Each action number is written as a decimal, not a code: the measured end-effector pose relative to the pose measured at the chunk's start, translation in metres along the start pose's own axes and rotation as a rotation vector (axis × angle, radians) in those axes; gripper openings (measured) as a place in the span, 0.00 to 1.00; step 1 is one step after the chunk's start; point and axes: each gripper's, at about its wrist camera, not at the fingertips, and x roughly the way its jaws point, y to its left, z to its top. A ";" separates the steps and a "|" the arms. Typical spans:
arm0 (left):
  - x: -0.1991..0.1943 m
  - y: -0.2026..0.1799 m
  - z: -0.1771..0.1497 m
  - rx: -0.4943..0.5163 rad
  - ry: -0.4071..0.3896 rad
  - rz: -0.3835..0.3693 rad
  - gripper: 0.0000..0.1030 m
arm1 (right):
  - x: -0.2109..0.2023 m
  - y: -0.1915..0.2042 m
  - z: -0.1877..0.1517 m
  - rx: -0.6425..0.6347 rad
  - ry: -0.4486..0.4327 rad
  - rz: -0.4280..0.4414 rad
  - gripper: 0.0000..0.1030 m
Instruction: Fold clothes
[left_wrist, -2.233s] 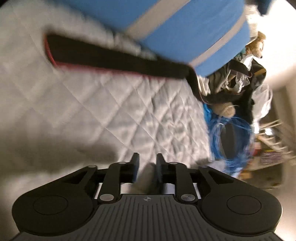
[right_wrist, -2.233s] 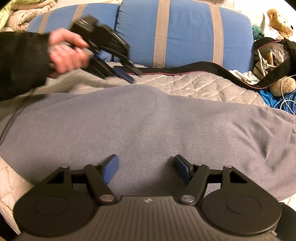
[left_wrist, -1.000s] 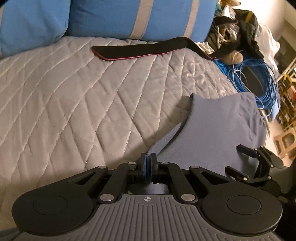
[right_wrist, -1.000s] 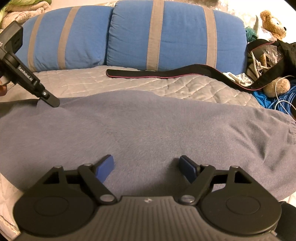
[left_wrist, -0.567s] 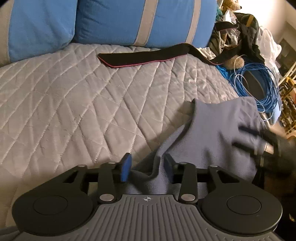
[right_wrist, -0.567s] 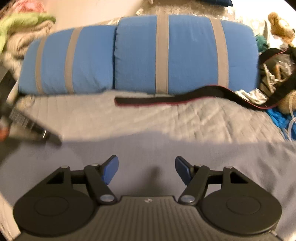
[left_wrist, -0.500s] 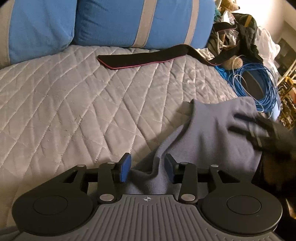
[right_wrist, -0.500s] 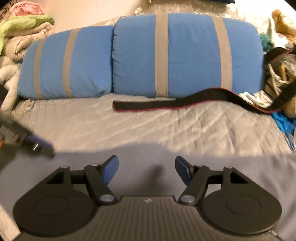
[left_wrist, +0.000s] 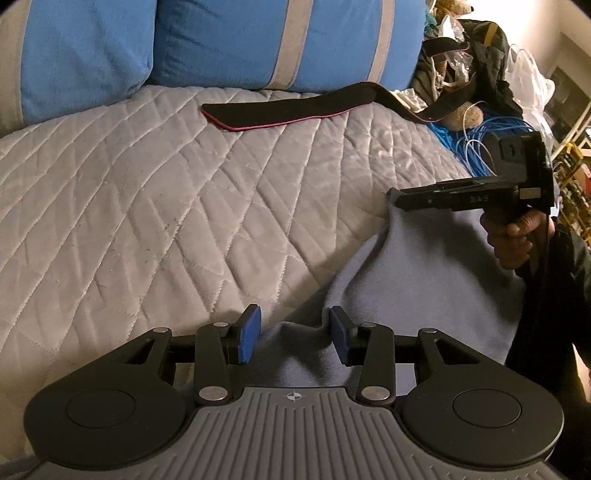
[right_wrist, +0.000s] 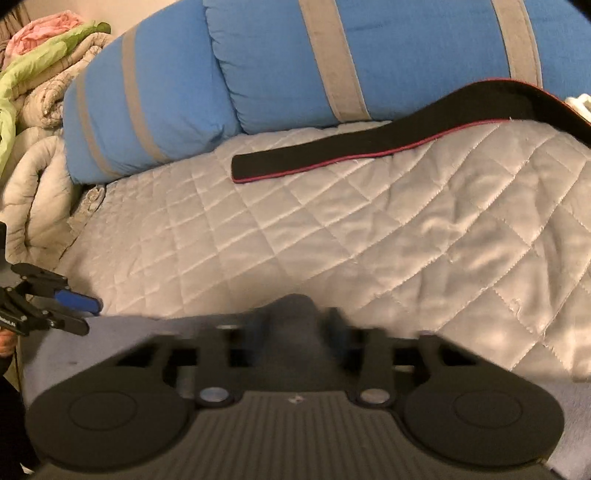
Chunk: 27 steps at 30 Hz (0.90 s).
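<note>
Two hand-held grippers work on a grey-blue garment (left_wrist: 424, 280) spread on the near part of a quilted bed cover (left_wrist: 147, 192). The left gripper (left_wrist: 293, 339) has its jaws partly apart, with a raised pleat of the garment's edge standing between the blue pads (left_wrist: 249, 334) but not pinched by them. The right gripper (left_wrist: 397, 199), seen side-on from the left wrist view, points at the garment's far corner, which appears lifted to its tip; in its own wrist view the fingers are smeared by motion, with a dark hump of cloth between them, so whether they are closed on the cloth cannot be told. A black strap (left_wrist: 288, 109) and blue pillows (left_wrist: 258, 40) lie well beyond the garment. Judged from this, both grippers are placed to take hold along one edge. To do that well, each pair of pads should close over a full bite of cloth, not a thin ridge; both holds should sit on the same edge, and the edge should be kept taut and level between them, so that any fold carried over lands square, without dragging the cover.
</note>
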 end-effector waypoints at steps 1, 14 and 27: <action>0.000 0.001 0.000 -0.001 0.001 -0.002 0.38 | 0.003 -0.006 0.003 0.007 0.013 0.021 0.13; -0.009 0.000 -0.001 0.088 0.011 0.046 0.38 | -0.058 -0.010 -0.021 0.053 -0.330 0.080 0.07; -0.023 -0.017 -0.006 0.251 -0.042 0.013 0.37 | -0.065 -0.013 -0.021 0.050 -0.356 0.110 0.08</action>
